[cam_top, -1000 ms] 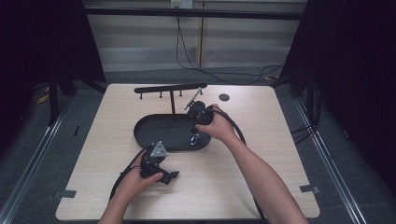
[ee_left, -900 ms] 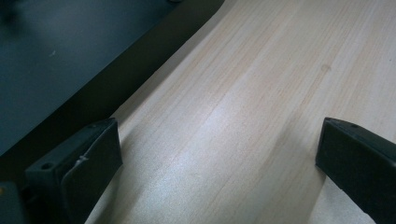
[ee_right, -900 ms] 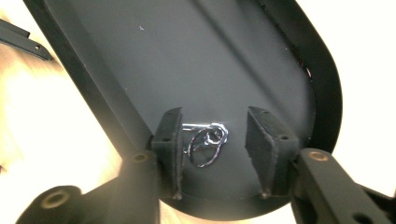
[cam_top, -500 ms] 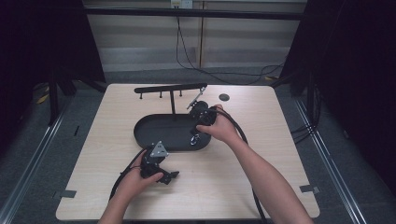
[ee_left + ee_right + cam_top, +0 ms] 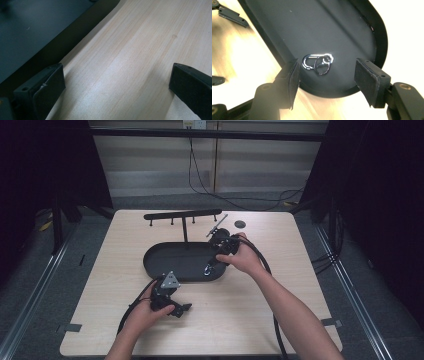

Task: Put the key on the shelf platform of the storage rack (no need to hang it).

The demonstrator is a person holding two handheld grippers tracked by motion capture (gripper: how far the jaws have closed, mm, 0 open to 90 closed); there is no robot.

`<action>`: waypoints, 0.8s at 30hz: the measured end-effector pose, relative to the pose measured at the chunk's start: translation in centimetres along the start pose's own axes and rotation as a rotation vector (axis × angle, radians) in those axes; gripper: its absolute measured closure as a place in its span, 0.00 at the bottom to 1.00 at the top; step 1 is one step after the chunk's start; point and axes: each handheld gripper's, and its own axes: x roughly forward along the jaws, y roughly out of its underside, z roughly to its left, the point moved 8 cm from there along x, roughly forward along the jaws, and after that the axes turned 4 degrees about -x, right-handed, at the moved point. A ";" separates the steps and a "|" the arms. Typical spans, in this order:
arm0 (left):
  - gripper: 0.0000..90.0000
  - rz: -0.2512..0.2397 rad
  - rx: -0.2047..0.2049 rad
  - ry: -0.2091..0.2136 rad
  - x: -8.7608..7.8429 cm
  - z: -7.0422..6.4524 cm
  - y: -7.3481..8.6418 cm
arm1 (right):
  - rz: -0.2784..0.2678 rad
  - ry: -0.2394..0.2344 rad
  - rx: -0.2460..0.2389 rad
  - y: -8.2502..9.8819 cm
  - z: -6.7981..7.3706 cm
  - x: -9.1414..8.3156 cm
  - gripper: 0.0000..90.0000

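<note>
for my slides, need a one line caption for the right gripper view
Right gripper with jaws just opened, poised above a silver clasp and ring lying free in the black oval tray.

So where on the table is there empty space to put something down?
The table is bare to the right of the black tray, out to its right edge, and along its left edge. The tray's left half is free too. It's crowded at the tray's right end, where the right gripper hangs over the silver clip, and in front, by the left gripper.
</note>
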 end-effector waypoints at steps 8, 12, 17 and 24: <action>0.00 0.000 -0.003 0.002 0.0 0.0 0.0 | 0.001 0.003 -0.014 1.0 0.3 -0.8 0.40; 0.00 0.000 -0.003 0.000 0.0 0.0 0.0 | 0.015 0.003 -0.024 1.6 0.3 -1.0 0.38; 0.00 0.000 -0.003 0.000 0.0 0.0 0.0 | 0.025 -0.003 -0.034 2.3 0.4 -1.2 0.37; 0.00 0.002 -0.003 0.003 0.0 0.0 0.0 | 0.032 -0.010 -0.055 3.1 0.8 -2.0 0.36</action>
